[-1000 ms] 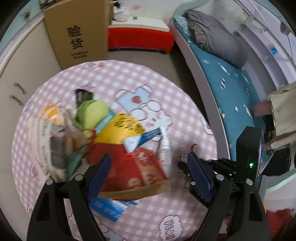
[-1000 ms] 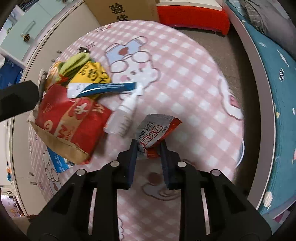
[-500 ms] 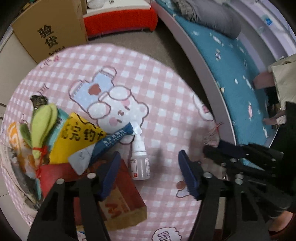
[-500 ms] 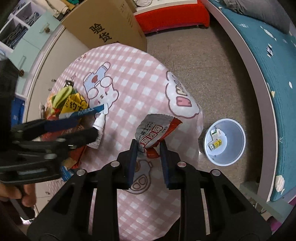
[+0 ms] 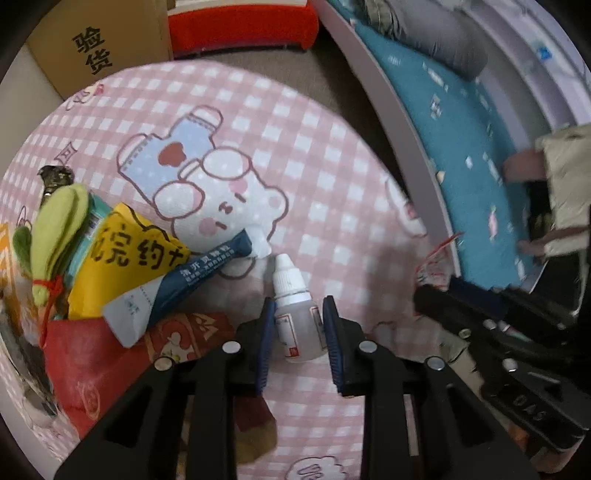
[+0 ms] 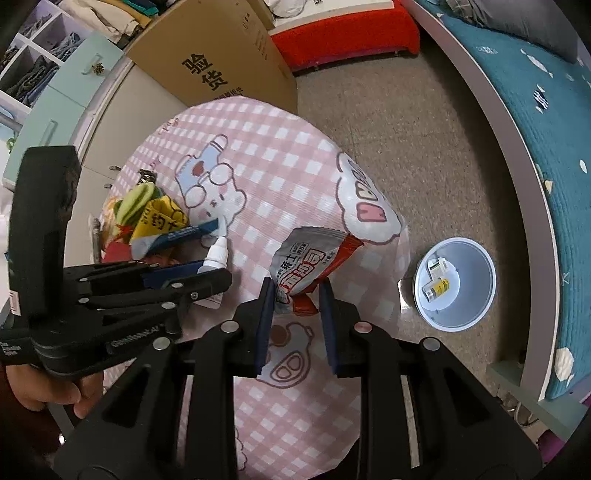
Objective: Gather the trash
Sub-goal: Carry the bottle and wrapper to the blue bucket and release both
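My left gripper has closed its blue pads on a small white dropper bottle that lies on the pink checked table; it also shows in the right wrist view. My right gripper is shut on a red and silver snack wrapper and holds it above the table's right edge. A white trash bin stands on the floor to the right, with small boxes inside.
A pile of trash lies at the table's left: a blue and white tube, a yellow packet, a red bag, a green pouch. A cardboard box, a red bench and a teal sofa surround the table.
My left gripper moved forward and narrowed around the dropper bottle. My right gripper lifted the wrapper up and toward the table's right edge, bringing the bin into view.
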A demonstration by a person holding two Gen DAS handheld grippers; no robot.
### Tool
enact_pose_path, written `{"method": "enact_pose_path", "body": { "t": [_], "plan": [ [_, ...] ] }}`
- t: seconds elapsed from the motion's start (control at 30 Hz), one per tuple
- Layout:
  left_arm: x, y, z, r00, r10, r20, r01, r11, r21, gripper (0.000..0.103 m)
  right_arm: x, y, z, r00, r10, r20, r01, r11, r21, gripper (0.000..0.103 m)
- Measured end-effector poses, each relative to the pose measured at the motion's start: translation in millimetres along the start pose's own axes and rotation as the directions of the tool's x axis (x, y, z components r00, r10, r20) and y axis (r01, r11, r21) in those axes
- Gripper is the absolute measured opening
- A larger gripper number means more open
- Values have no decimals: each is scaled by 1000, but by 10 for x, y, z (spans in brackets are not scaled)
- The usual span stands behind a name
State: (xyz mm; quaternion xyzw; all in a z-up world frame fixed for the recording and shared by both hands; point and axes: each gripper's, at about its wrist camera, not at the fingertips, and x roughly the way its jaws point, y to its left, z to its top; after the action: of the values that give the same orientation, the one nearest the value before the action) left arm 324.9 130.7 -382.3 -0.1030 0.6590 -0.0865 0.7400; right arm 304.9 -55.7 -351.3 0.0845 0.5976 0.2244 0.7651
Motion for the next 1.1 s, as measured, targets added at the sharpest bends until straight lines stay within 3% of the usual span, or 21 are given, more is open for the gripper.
{"method": "enact_pose_path", "body": {
  "t": [0.3,0.6,0.9,1.1],
  "plan": [
    [-777,52,-240,987,-39,156,44,999,-25,25,-328,334,-49,998,28,57,-25,999,-45,24],
    [-1403,175,-844,965,-24,260,34,999,-32,25,-623,830,-399,994,67,88,-56,991,-122,24],
    [-1728,382,-1410,943,1,332,25,997,-74,25,-699,1232,-773,995,70,71,-54,978,-202,24],
    [-1793,357,-1547,938,6,345,29,995,-96,25,-822,1275,-866,994,72,82,-51,972,-228,24]
  ]
}}
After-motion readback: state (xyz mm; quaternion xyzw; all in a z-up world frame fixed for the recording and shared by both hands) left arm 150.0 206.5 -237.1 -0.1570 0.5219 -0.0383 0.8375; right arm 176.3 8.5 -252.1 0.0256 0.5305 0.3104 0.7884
